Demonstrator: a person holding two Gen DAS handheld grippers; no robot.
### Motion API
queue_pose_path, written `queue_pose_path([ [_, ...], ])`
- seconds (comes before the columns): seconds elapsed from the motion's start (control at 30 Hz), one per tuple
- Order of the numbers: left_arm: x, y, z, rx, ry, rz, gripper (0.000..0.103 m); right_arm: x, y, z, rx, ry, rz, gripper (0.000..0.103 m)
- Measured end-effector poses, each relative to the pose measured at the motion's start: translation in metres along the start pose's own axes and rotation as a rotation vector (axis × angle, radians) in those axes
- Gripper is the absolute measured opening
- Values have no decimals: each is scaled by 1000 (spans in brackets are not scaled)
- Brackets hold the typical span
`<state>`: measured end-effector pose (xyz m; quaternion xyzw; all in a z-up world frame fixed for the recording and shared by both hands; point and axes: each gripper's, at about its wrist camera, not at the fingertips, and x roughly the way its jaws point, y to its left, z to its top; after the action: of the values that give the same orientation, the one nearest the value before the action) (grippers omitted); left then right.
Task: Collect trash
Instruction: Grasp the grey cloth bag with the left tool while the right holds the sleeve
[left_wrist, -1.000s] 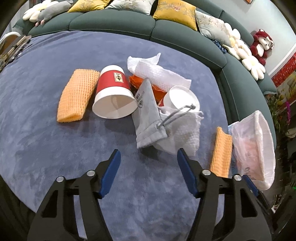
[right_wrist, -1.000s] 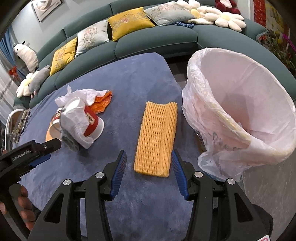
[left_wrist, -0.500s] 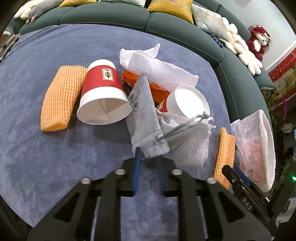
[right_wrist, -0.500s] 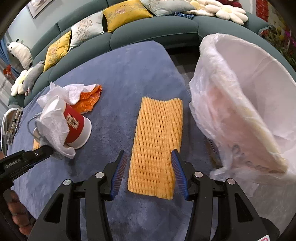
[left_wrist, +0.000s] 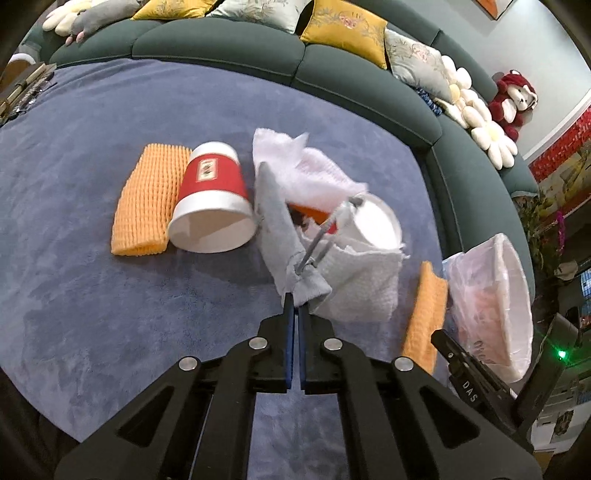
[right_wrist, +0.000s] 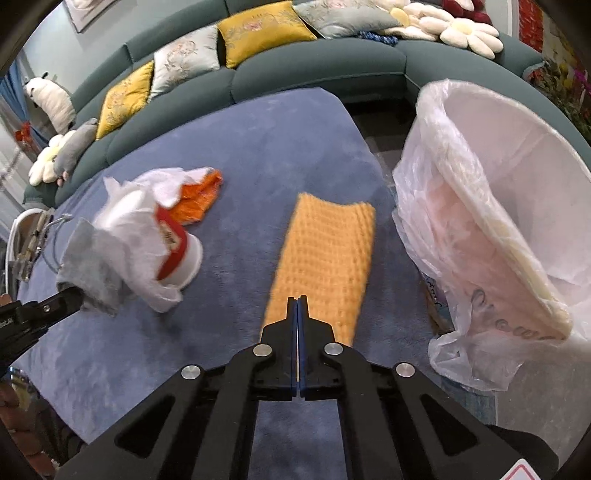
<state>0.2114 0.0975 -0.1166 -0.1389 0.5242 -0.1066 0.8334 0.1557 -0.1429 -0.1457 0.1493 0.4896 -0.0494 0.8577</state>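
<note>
Grey mask (left_wrist: 284, 236) is pinched at its near edge by the left claw (left_wrist: 295, 306), among cups and tissues mid-carpet. Right claw (right_wrist: 297, 300) has just closed on the near edge of the orange net (right_wrist: 325, 254), just beside the lined bin (right_wrist: 517, 206); bare blue carpet (left_wrist: 110, 302) surrounds both.

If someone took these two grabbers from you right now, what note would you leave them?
Left gripper: jaws just closed on the near end of the grey face mask.
Right gripper: jaws just closed on the near edge of an orange foam net.
Bin with white liner: on the right beside the blue carpet; I can't see any trash in it yet.
Left on the carpet: second foam net, two red paper cups, white tissues, orange wrapper.
Next: probably carry both held pieces to the bin.
</note>
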Motion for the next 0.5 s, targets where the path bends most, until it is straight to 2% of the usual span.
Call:
queue_pose_path([
  [0.33,-47,-22,0,32,-89,-37,1,-62,22,9,-40,-118,78,1],
  [0.5,-66,-32,-4,46,-115,-51,1,-67,10,5,-17,-111,68,3],
])
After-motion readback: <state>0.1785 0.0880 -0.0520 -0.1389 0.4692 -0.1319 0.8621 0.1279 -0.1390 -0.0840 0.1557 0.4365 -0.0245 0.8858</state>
